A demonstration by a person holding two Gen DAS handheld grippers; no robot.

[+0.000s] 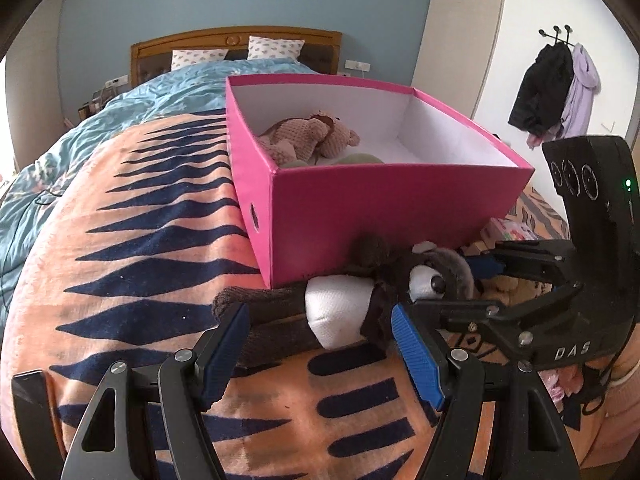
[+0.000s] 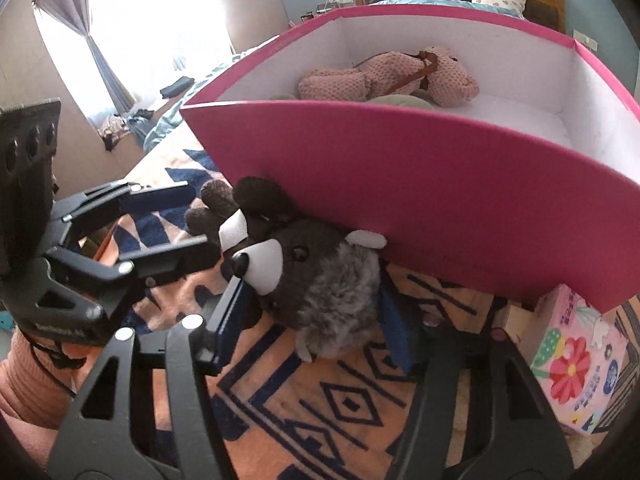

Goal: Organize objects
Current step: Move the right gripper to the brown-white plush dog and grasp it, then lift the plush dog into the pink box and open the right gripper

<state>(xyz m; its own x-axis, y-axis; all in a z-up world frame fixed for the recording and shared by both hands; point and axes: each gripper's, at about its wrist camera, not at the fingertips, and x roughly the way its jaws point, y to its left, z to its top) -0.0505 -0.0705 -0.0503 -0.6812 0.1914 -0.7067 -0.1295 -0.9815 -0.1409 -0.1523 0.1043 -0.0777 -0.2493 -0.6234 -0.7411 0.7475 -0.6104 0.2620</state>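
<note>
A brown and grey plush animal (image 1: 360,304) with a white belly lies on the orange patterned blanket against the front of a pink box (image 1: 384,200). My left gripper (image 1: 316,328) is open, its blue pads either side of the plush's body. My right gripper (image 2: 316,312) is open around the plush's grey head (image 2: 320,280); it also shows in the left wrist view (image 1: 492,284). The pink box (image 2: 400,168) holds a pink knitted bear (image 2: 392,76) and a greenish soft thing (image 2: 400,101).
A pink flowered tissue pack (image 2: 576,364) lies on the blanket right of the plush, beside the box. The bed has a blue duvet (image 1: 132,104) and a wooden headboard (image 1: 236,40) beyond. Coats hang on a wall rack (image 1: 556,88).
</note>
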